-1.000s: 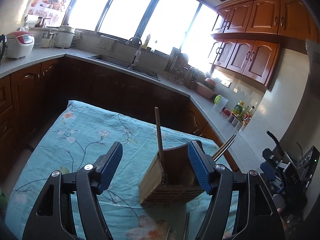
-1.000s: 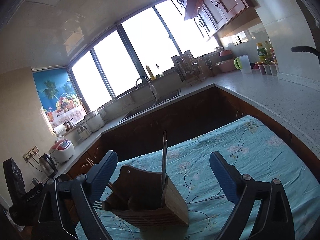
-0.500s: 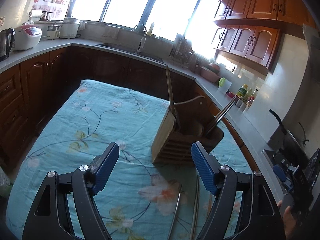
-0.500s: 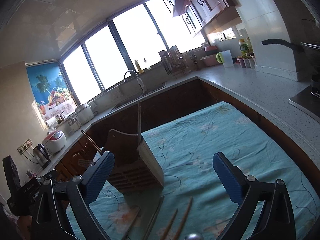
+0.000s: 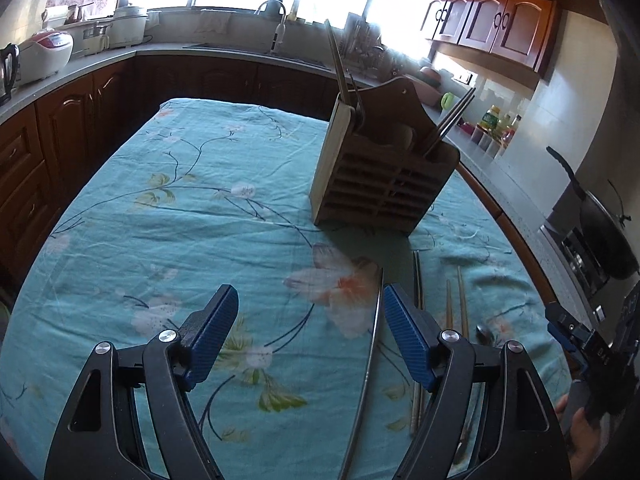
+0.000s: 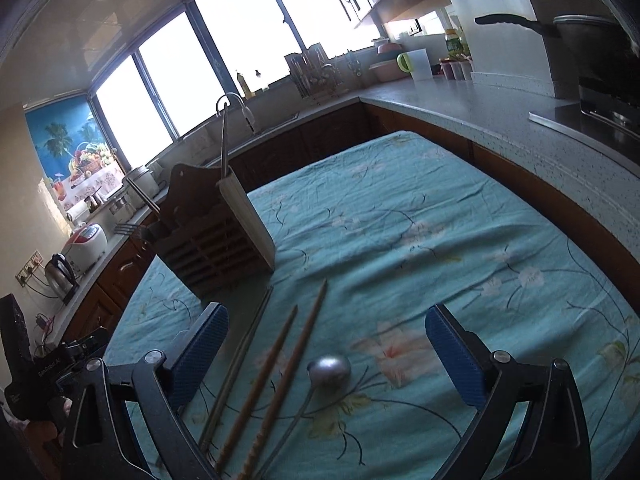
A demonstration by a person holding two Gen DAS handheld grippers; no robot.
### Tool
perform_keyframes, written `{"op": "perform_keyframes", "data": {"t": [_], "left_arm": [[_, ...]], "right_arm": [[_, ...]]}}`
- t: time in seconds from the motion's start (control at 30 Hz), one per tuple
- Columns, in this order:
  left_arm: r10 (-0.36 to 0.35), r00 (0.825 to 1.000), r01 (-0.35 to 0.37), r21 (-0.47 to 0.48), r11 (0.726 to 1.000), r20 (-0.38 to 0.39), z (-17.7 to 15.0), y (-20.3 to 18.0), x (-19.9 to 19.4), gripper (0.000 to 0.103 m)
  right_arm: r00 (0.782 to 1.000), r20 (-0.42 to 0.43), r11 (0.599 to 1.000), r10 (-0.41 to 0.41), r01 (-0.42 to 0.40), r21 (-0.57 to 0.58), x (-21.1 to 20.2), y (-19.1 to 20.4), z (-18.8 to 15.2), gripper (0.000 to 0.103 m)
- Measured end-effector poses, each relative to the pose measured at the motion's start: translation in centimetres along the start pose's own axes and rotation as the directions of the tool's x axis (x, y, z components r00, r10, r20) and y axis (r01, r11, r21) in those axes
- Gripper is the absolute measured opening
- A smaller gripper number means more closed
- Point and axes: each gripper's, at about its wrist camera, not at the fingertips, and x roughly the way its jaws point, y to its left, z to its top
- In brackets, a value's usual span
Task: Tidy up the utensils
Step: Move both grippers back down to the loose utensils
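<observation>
A slatted wooden utensil holder [image 5: 380, 172] stands on the floral teal cloth [image 5: 180, 216], with a tall thin utensil and a pair of chopsticks sticking out of it. Nearer the front, loose utensils lie on the cloth. A long metal rod [image 5: 370, 360] runs between the fingers of my left gripper [image 5: 308, 320], close to the right one, and the gripper is open. My right gripper [image 6: 326, 344] is open above two wooden chopsticks [image 6: 288, 352], metal chopsticks [image 6: 244, 348] and a metal spoon [image 6: 329, 368]. The holder [image 6: 216, 232] stands beyond them.
Dark wood cabinets and a grey counter [image 6: 500, 120] wrap around the table. A sink with a faucet [image 5: 280, 20] is under the windows, a rice cooker [image 5: 44, 52] sits at left, and a pan on a stove [image 5: 600, 232] at right. A hand [image 5: 576, 436] shows at the right edge.
Both grippers have come down and tipped toward the table. The holder now sits farther up in both views, and the loose chopsticks, rod and spoon have come into sight. Both grippers remain open.
</observation>
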Motion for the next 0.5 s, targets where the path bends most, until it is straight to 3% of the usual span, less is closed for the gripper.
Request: {"op": "perform_keyframes", "data": {"t": [0.2, 0.5], "left_arm": [[0.011, 0.999, -0.010, 0.021, 1.000, -0.052, -1.3, -0.5, 0.9, 0.076], [0.020, 0.994, -0.010, 0.098, 0.995, -0.106, -1.5, -2.5, 2.8, 0.076]], "right_arm": [[0.999, -0.043, 1.000, -0.001, 0.001, -0.004, 0.3, 0.1, -1.7, 0.100], [0.998, -0.060, 0.998, -0.012, 0.008, -0.064, 1.5, 1.4, -1.4, 0.100]]}}
